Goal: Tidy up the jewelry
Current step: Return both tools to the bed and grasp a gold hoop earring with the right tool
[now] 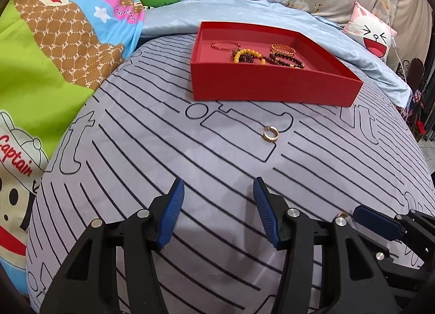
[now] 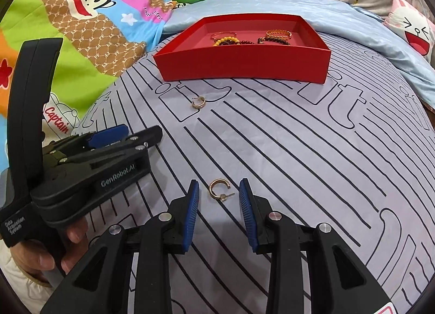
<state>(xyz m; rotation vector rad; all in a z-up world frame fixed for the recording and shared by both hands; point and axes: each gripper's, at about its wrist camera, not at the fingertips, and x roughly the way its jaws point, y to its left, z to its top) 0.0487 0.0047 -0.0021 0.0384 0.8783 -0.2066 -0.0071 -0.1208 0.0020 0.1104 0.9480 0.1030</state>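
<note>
With bracelets already in the shallow red cardboard box (image 2: 244,68), the open right gripper (image 2: 218,210) straddles a gold hoop earring (image 2: 218,190); closing comes next, while the left gripper (image 1: 217,213) hovers open, empty.

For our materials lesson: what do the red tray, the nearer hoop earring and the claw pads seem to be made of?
Red tray: probably matte card, with thin, sharp-folded walls.
Hoop earring: gold-coloured metal, shiny and textured; real gold cannot be told.
Claw pads: likely blue rubber or soft plastic, finely ribbed and dull.
</note>
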